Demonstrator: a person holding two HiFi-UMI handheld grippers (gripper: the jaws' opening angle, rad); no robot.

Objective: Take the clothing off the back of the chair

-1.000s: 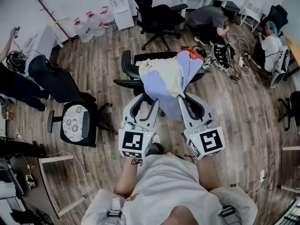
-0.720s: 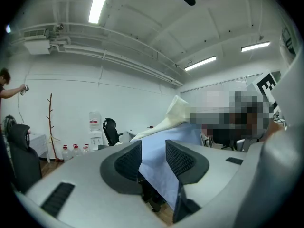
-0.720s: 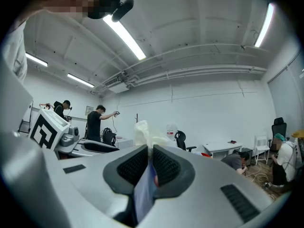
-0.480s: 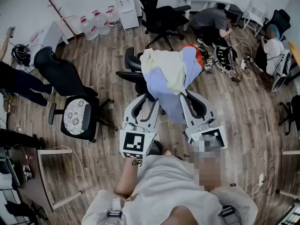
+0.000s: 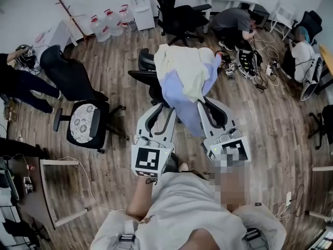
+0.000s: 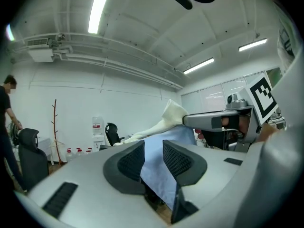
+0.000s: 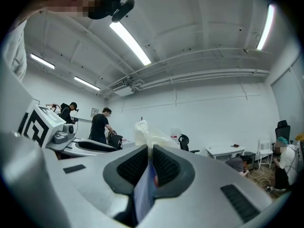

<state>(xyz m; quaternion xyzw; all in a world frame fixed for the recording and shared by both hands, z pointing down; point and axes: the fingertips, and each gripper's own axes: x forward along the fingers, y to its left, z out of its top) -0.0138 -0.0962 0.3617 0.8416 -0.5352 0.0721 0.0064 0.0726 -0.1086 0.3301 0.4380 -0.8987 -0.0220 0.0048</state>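
The black office chair (image 5: 141, 76) stands on the wood floor in front of me. The clothing is heaped over its back: a pale blue garment (image 5: 179, 98) hangs long down my side, and a cream one (image 5: 182, 66) is bunched on top. To get the heap off cleanly, I judge I should lift first, enough to clear the top of the backrest, and only then draw toward me. Both hands should rise together so the load does not tip and shed the cream piece, which neither tool grips. A low, flat pull would more likely swivel the chair than free the cloth.

My right tool (image 7: 149, 161) is closed nearly all the way, with a fold of the blue garment pinched between its pads. My left tool (image 6: 153, 156) has its jaws moderately apart. They have just been closing, with the blue fabric in the gap, though I cannot be sure the pads touch it yet. I want a thick fold caught there before lifting.

The blue cloth is thin, smooth and limp, and it falls in flat sheets. The cream one looks thicker and softer and holds rumpled peaks. The pads (image 6: 130, 161) are dark and ribbed, which should bite thin fabric well.
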